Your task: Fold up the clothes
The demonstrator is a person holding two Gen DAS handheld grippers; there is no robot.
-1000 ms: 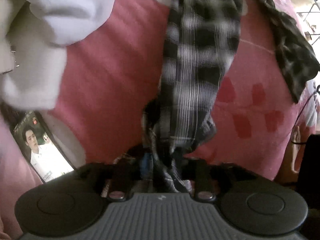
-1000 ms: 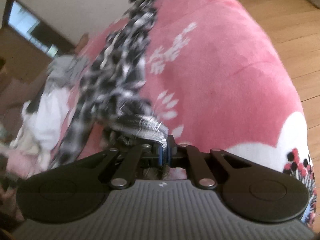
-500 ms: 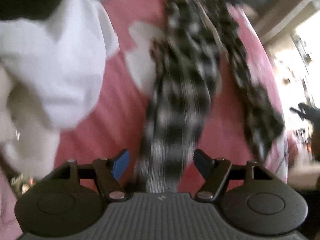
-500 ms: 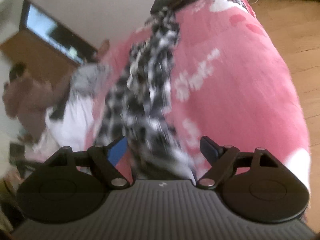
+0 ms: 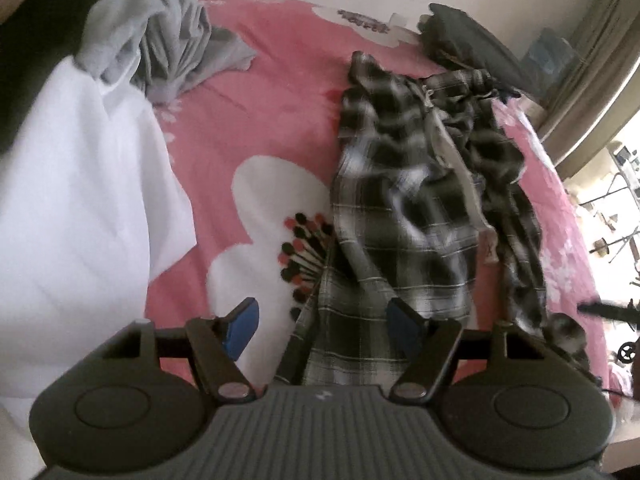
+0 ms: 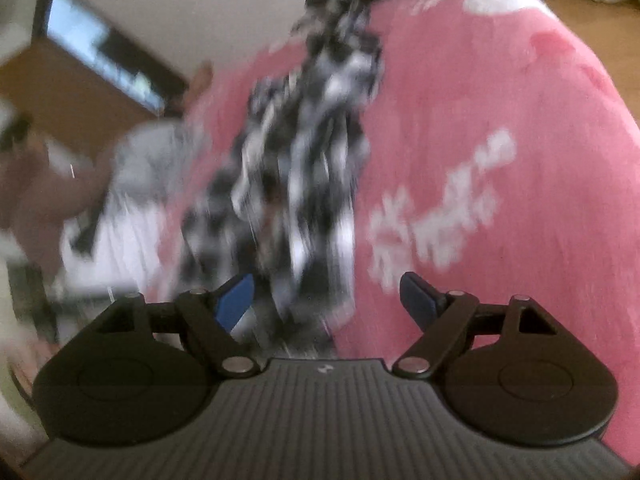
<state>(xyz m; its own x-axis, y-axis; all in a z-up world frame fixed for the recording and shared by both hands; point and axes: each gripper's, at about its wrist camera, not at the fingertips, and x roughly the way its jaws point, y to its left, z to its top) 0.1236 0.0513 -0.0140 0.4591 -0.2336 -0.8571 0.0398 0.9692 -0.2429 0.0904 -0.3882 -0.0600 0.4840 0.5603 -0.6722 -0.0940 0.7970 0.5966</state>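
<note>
A black-and-white plaid garment lies stretched out and rumpled on the pink flowered bed cover. My left gripper hovers over its near end, open. The cloth lies below the blue pads, which do not press on it. In the blurred right wrist view the same plaid garment runs away from me along the cover. My right gripper is open over its other end, with nothing pinched.
A white garment and a crumpled grey one lie left of the plaid piece. A dark bundle sits at the far end of the bed. A screen stands against the wall; wooden floor lies beyond the bed's edge.
A second ago both grippers were shut on the plaid garment. Both have opened, let it drop onto the bed and pulled back, so more of the bed shows.
</note>
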